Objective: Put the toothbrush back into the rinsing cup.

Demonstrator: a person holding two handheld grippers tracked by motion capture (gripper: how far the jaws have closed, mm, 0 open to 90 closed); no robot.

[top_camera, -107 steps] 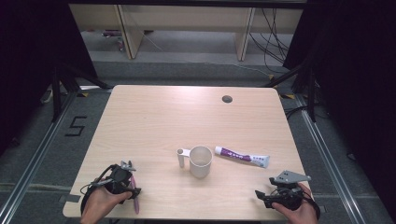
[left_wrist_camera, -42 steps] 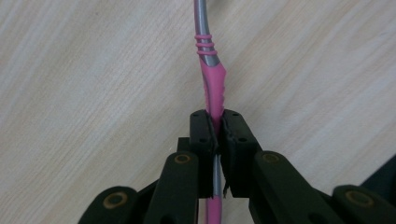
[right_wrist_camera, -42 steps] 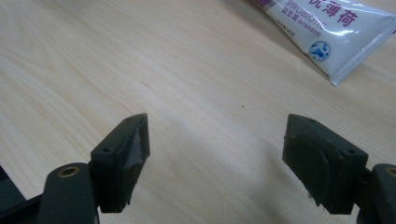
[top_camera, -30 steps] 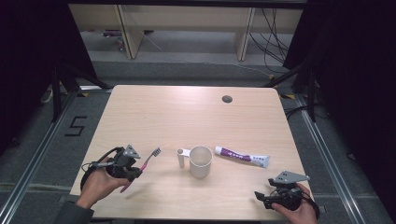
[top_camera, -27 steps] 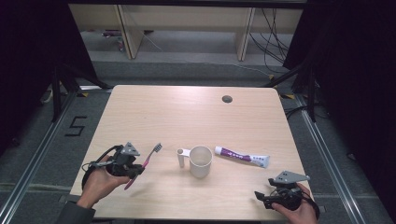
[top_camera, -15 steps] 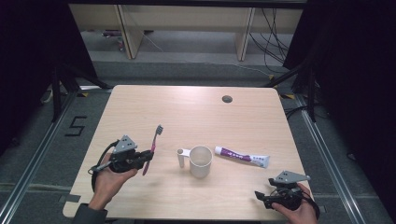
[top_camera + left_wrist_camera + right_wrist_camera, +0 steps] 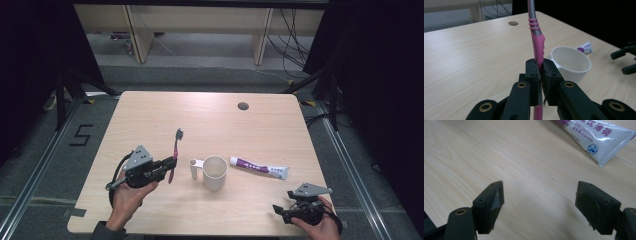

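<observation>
gripping pink toothbrush [image 7: 174, 150] upright, left gripper [image 7: 170, 164], beside cup [image 7: 215, 173]

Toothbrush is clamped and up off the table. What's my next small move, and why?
Probably carry the left hand-held gripper toward the mug and lower the toothbrush in: it is gripped upright, and the open mug stands just beside it.

Wooden table [image 7: 150, 115]: mug [image 7: 215, 173], toothpaste tube [image 7: 259, 168].
</observation>
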